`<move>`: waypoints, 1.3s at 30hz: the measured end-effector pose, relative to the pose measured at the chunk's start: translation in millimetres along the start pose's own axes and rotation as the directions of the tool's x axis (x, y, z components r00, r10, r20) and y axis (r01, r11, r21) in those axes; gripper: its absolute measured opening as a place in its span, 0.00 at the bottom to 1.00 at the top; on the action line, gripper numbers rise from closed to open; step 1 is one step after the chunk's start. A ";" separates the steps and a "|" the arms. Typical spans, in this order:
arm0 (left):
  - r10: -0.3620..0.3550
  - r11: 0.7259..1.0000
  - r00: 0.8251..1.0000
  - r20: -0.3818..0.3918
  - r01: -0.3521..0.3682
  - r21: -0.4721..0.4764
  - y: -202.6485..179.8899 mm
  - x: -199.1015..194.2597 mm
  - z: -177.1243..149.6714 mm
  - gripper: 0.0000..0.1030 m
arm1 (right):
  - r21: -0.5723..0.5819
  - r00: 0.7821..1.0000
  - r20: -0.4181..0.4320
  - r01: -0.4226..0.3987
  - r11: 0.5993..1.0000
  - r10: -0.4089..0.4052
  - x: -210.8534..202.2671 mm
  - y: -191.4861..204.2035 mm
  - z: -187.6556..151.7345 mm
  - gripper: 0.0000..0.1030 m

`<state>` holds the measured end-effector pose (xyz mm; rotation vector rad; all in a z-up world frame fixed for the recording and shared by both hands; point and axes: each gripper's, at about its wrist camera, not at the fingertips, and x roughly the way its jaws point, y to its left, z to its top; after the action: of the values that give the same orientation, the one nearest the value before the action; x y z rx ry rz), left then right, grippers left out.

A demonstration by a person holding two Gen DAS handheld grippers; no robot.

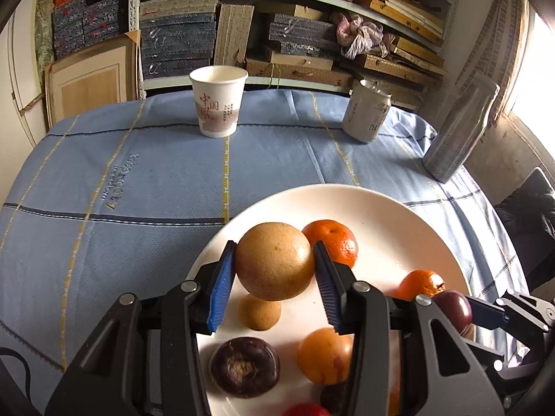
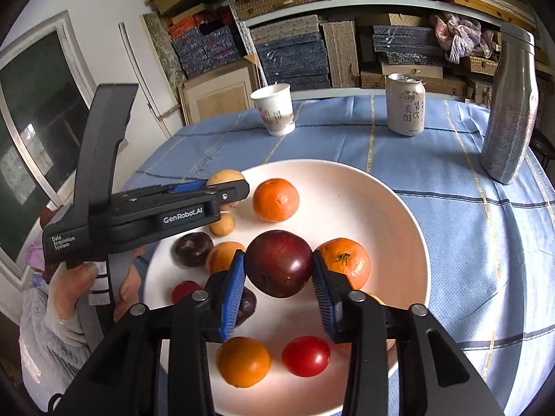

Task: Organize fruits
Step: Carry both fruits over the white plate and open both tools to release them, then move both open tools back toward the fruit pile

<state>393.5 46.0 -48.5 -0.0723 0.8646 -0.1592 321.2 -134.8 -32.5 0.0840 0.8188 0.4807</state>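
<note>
Two fruits are gripped above the white plate point(image 1: 399, 215). Left gripper point(image 1: 274, 267) clamps a tan round fruit point(image 1: 274, 261) between its blue pads, raised over a smaller tan fruit point(image 1: 259, 312). Right gripper point(image 2: 277, 270) clamps a dark red plum point(image 2: 279, 263), just beside a mandarin point(image 2: 345, 263). On the plate lie another mandarin point(image 2: 275, 200), an orange fruit point(image 2: 243, 360) and a red tomato point(image 2: 306, 356). Beyond, on the blue checked tablecloth point(image 1: 138, 180), stand a paper cup point(image 1: 218, 100), a drink can point(image 1: 366, 112) and a steel bottle point(image 1: 461, 128).
</note>
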 end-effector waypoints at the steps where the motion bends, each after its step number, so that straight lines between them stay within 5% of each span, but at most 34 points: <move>1: -0.002 1.000 1.000 0.000 0.002 -0.003 0.7 1.4 -1.0 0.45 | 0.004 1.000 0.003 0.005 1.000 -0.005 0.7 -1.0 -0.1 0.40; 5: -0.031 0.999 0.999 0.026 0.032 -0.026 6.8 -8.1 -0.1 0.59 | 0.017 1.000 0.006 -0.006 1.000 0.006 0.2 -3.2 -0.9 0.40; 16: -0.034 0.999 0.993 0.112 0.036 -0.012 0.5 -66.0 -14.2 0.65 | -0.048 0.989 0.130 -0.057 0.997 0.063 -67.8 23.8 2.7 0.46; 24: -0.002 1.000 0.997 0.080 0.001 0.022 -14.9 -101.7 -61.4 0.69 | -0.045 0.968 0.227 -0.098 0.994 0.106 -132.6 28.7 -36.7 0.59; 32: -0.045 0.995 0.998 0.049 0.040 0.092 -49.6 -133.7 -134.4 0.70 | 0.072 0.965 0.263 -0.037 0.997 0.016 -149.5 -16.1 -94.1 0.71; 39: -0.042 0.987 0.999 0.015 0.039 0.154 -84.3 -124.6 -155.2 0.72 | 0.143 0.966 0.257 -0.005 0.990 -0.032 -150.2 -38.0 -103.9 0.82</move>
<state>186.5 -15.9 -44.6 0.0525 0.8310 -0.2624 173.4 -246.6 -11.1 0.2680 0.5955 0.3877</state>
